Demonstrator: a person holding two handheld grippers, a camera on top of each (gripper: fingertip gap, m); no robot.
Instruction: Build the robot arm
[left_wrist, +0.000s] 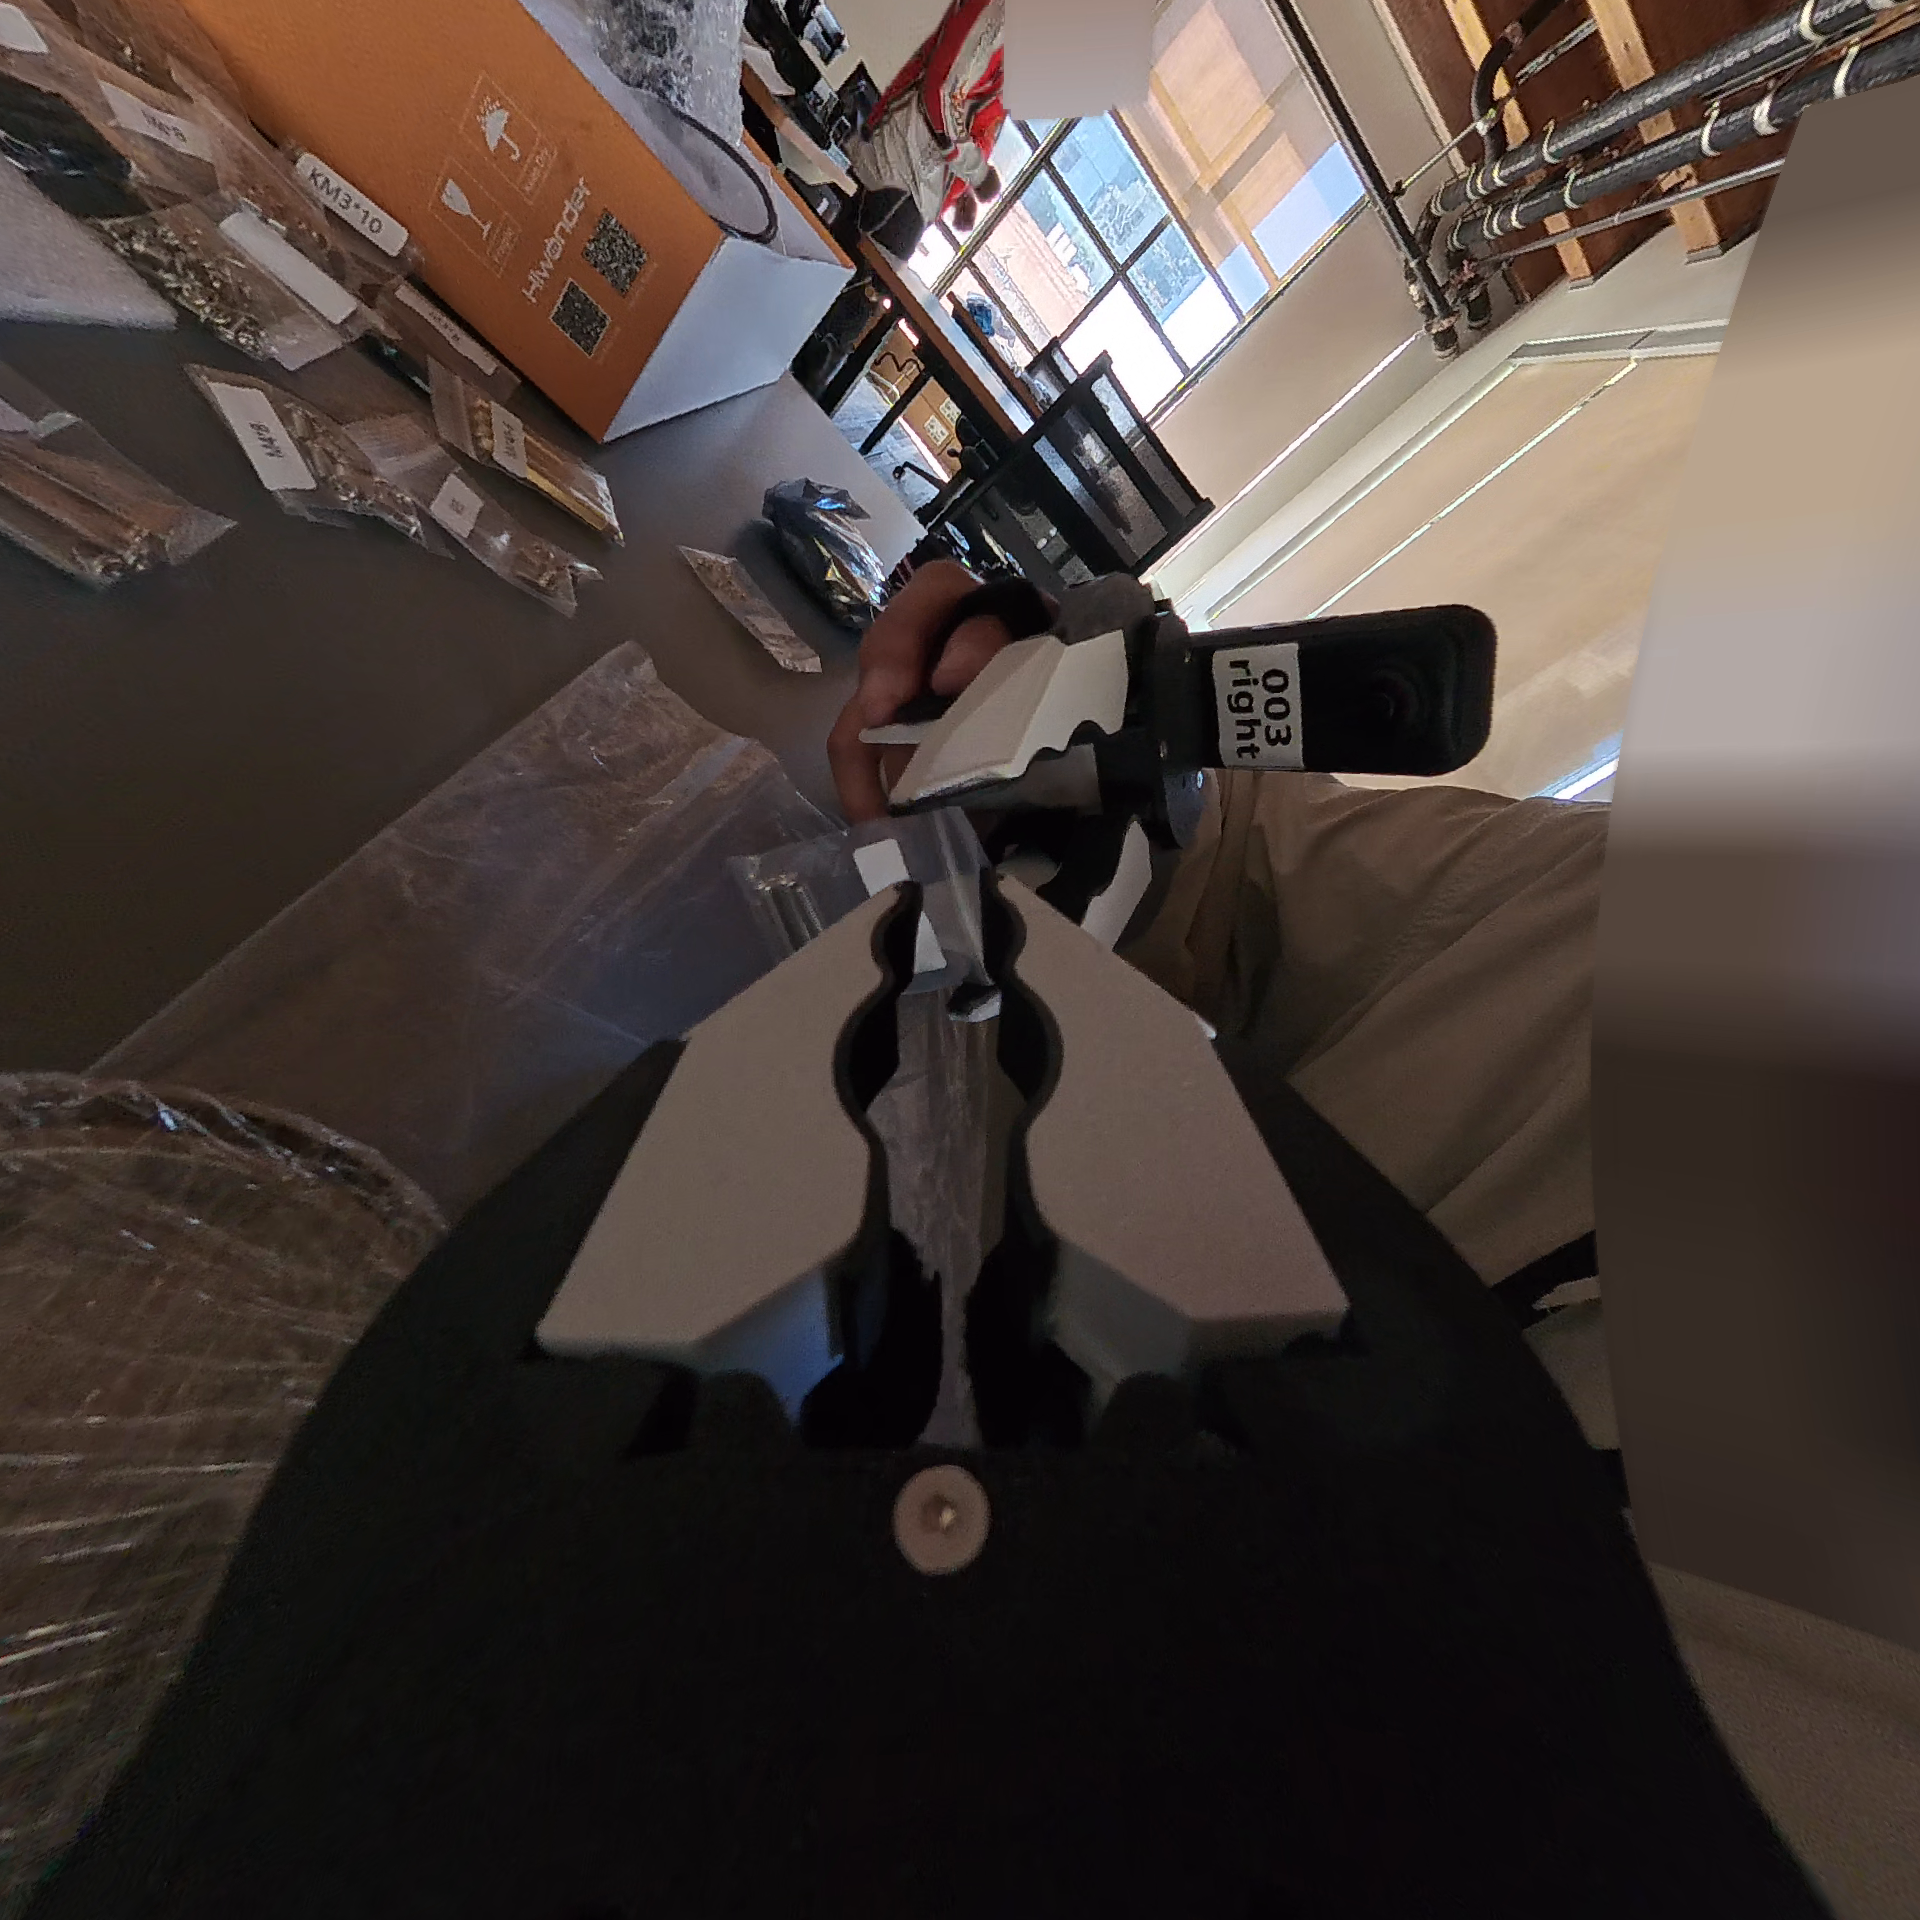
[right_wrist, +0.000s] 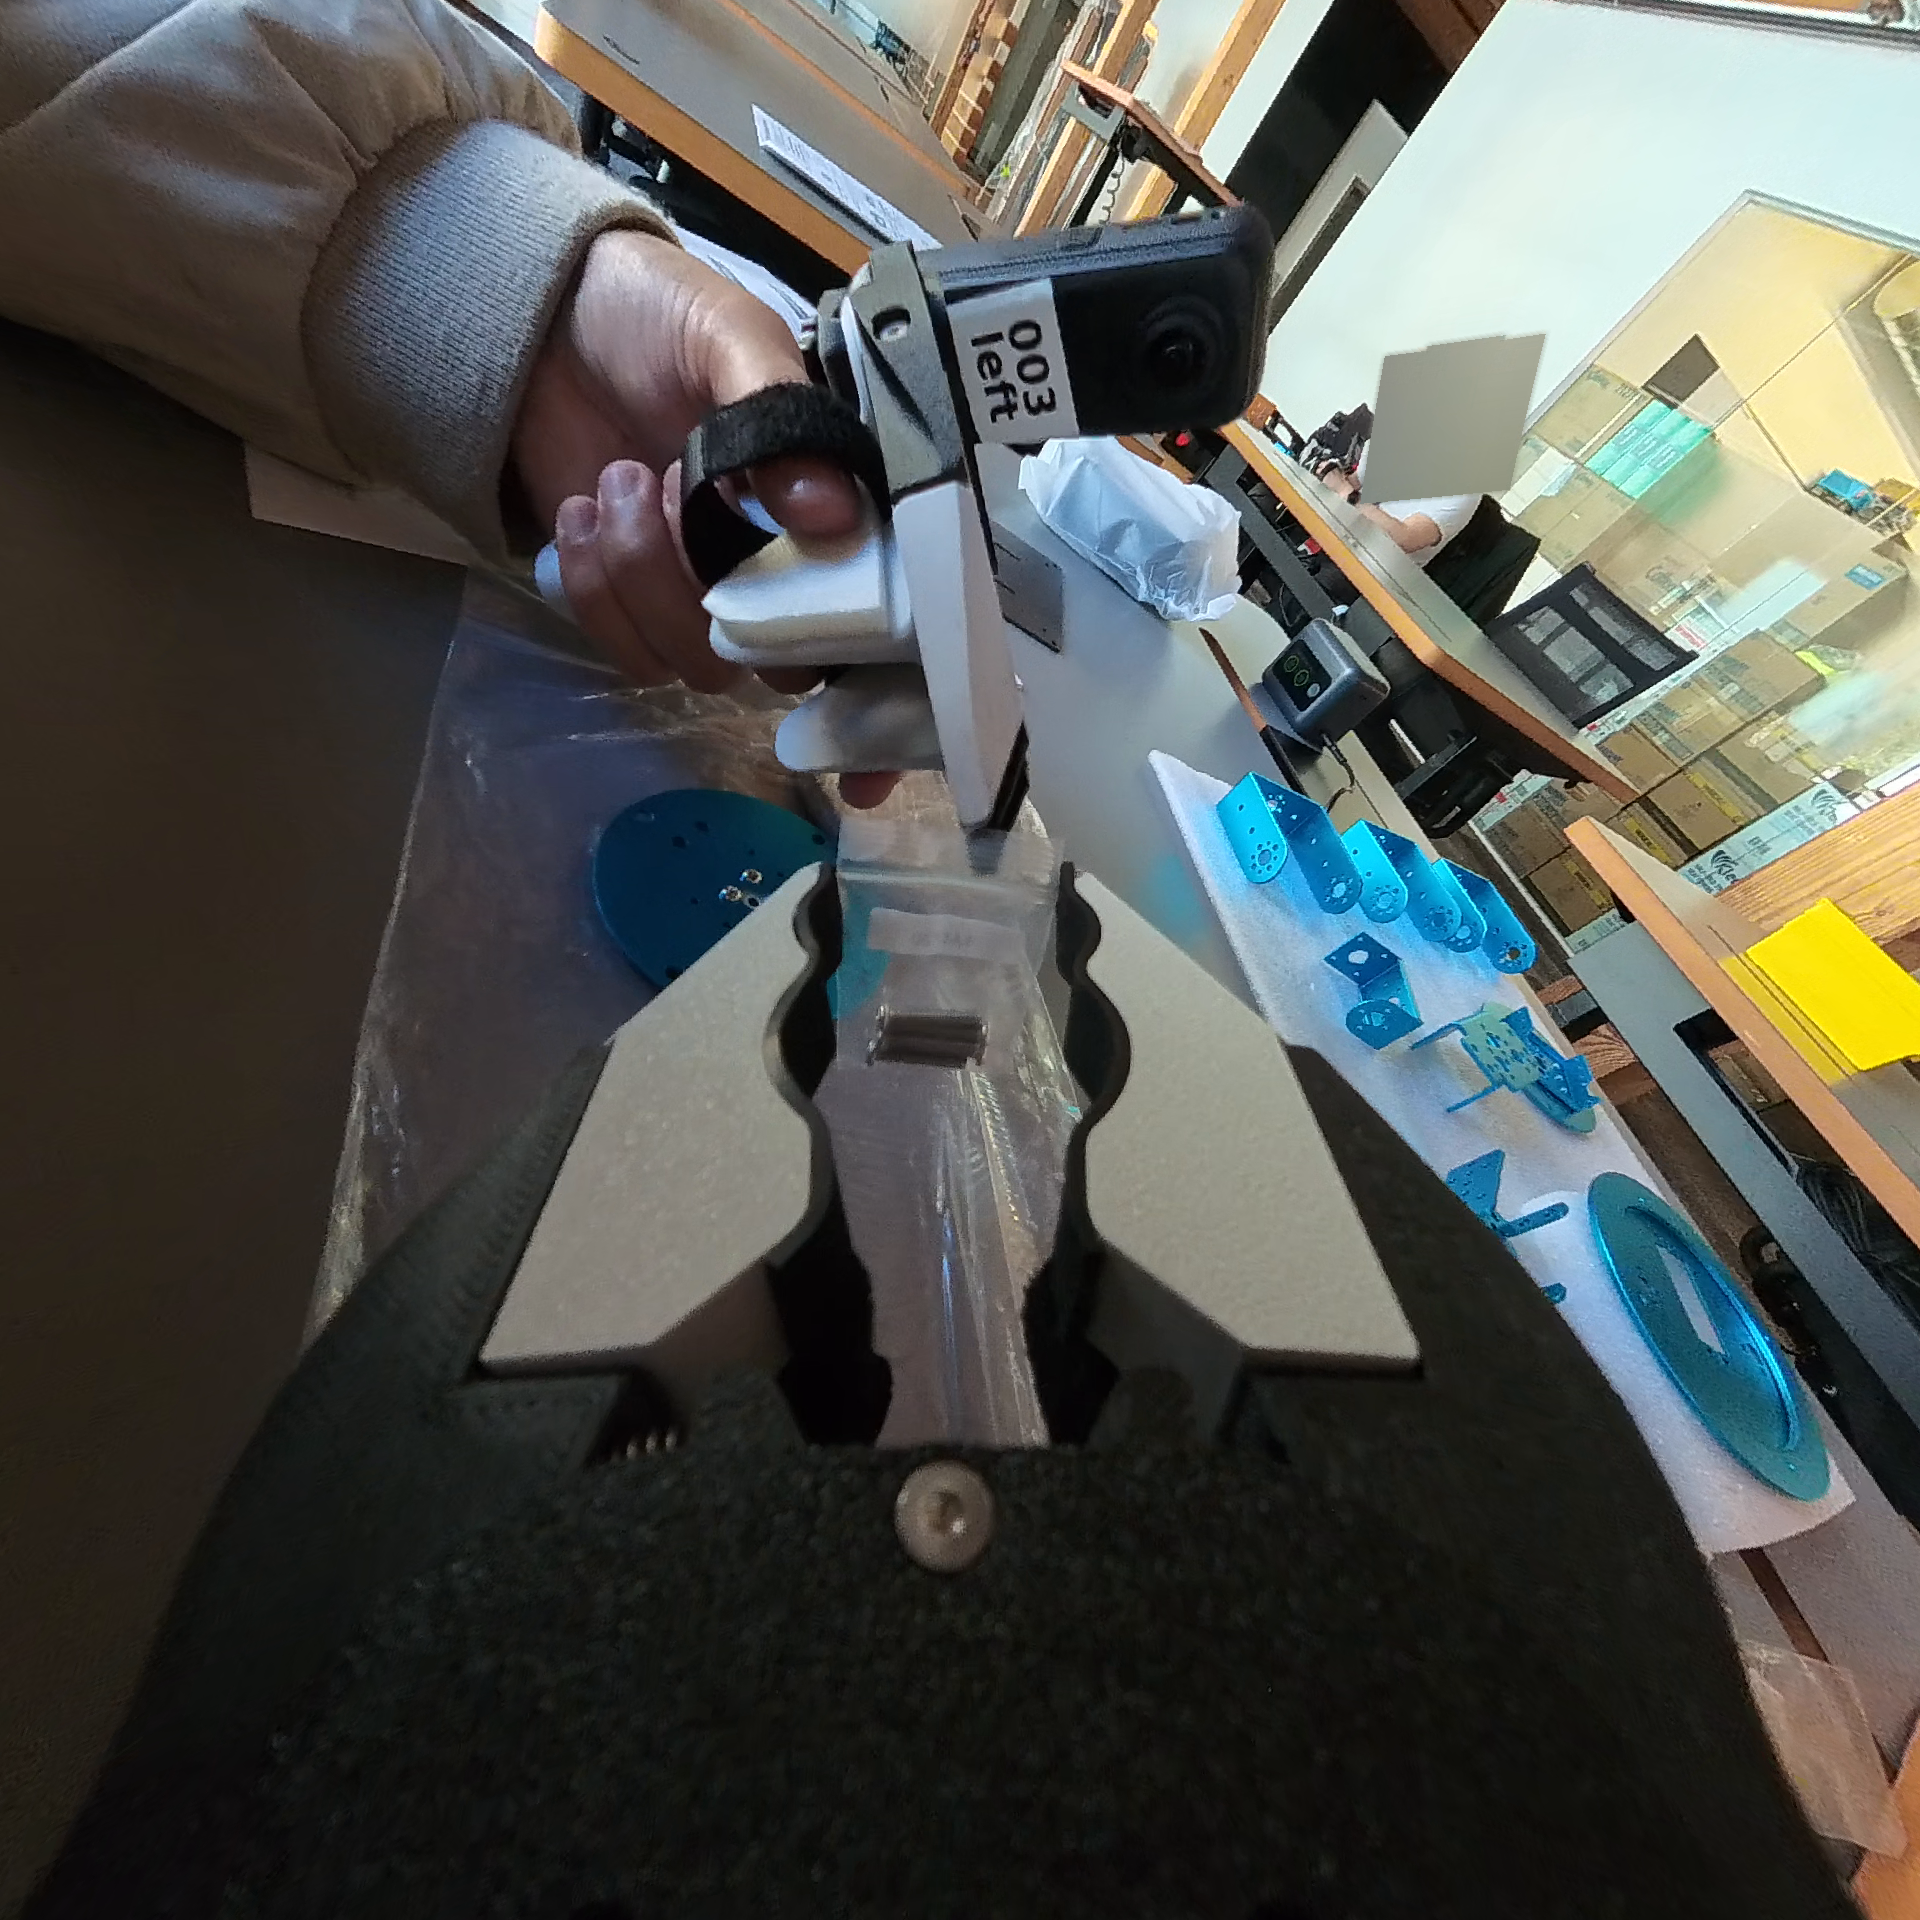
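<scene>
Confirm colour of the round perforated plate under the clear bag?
Blue; the round plate shows best in the right wrist view.

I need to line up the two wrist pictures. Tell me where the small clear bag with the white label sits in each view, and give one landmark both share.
Left wrist view: the small clear bag is just above centre, pinched at the left gripper fingertips, seen almost edge-on.
Right wrist view: the same bag lies flat-on at centre between the right gripper fingers, small metal parts inside.
Shared landmark: the large clear plastic sheet on the table beneath.
</scene>
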